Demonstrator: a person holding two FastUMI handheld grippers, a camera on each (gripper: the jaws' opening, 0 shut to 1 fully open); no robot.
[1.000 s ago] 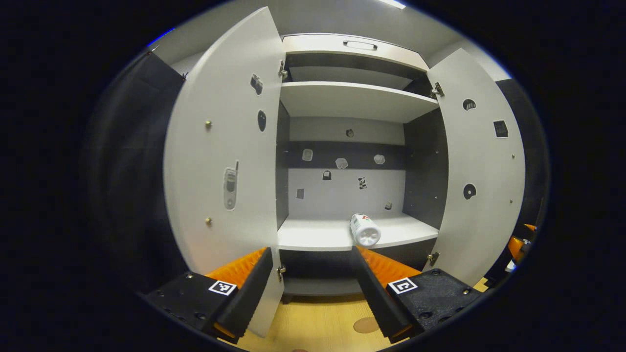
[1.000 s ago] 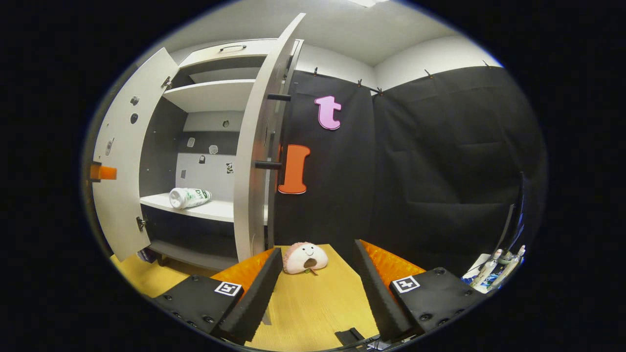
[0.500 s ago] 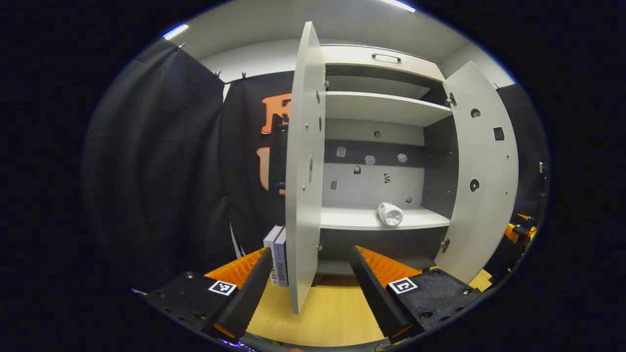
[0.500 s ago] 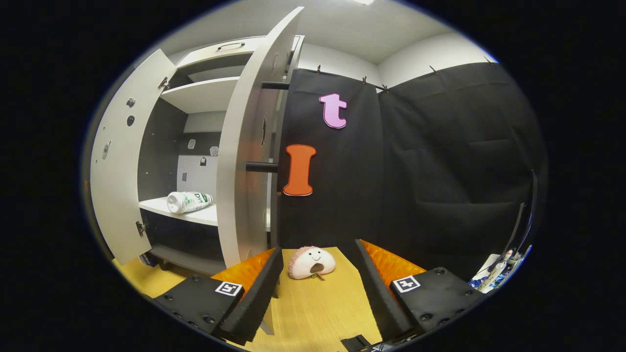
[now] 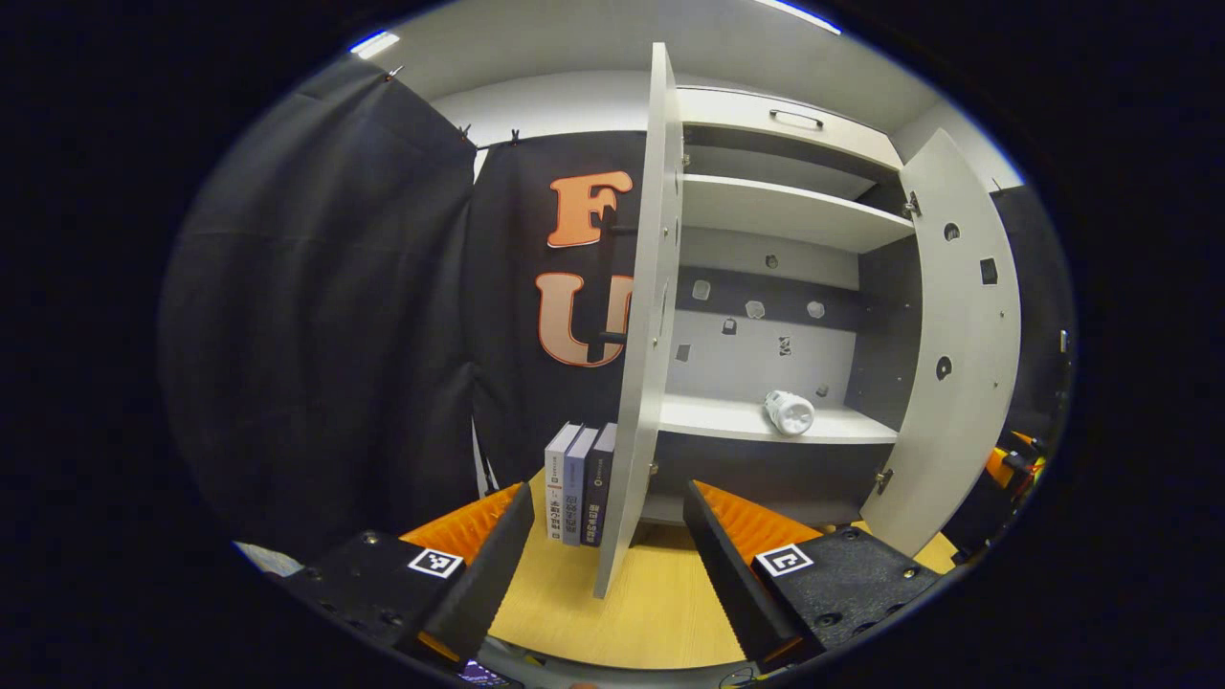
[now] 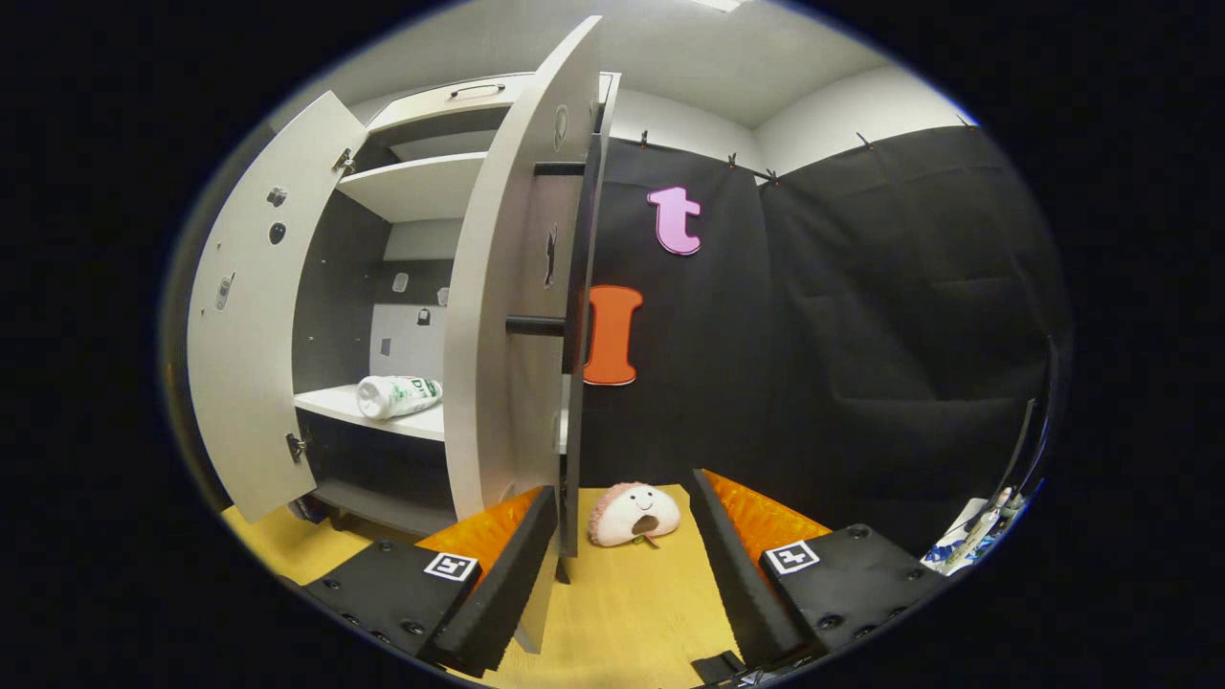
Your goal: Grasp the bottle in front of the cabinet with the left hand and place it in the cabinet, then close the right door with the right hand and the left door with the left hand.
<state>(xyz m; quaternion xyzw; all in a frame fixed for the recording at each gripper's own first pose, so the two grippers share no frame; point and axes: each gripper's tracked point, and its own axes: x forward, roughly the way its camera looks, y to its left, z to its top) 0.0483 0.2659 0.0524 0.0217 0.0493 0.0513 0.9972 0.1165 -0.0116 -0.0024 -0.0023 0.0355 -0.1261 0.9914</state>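
Note:
A white bottle (image 5: 790,412) lies on its side on the cabinet's lower shelf (image 5: 727,426); in the right gripper view the bottle (image 6: 397,395) shows its green print. Both cabinet doors stand open. My left gripper (image 5: 603,565) is open and empty, back from the cabinet, with the left door (image 5: 636,383) edge-on just ahead between its fingers. The right door (image 5: 962,354) hangs wide open beyond. My right gripper (image 6: 622,565) is open and empty too, close to the right door (image 6: 507,316), whose dark bar handle (image 6: 536,325) sticks out on the outer face.
Three upright books (image 5: 579,483) stand on the wooden table (image 5: 651,622) left of the cabinet. A small plush toy (image 6: 634,513) lies on the table right of the cabinet. Some small items (image 6: 976,541) sit at the far right edge. Black cloth walls surround the booth.
The left gripper has drawn back from the shelf and swung left, so the left door now shows edge-on. The bottle stays on the shelf. The right gripper has edged nearer the right door.

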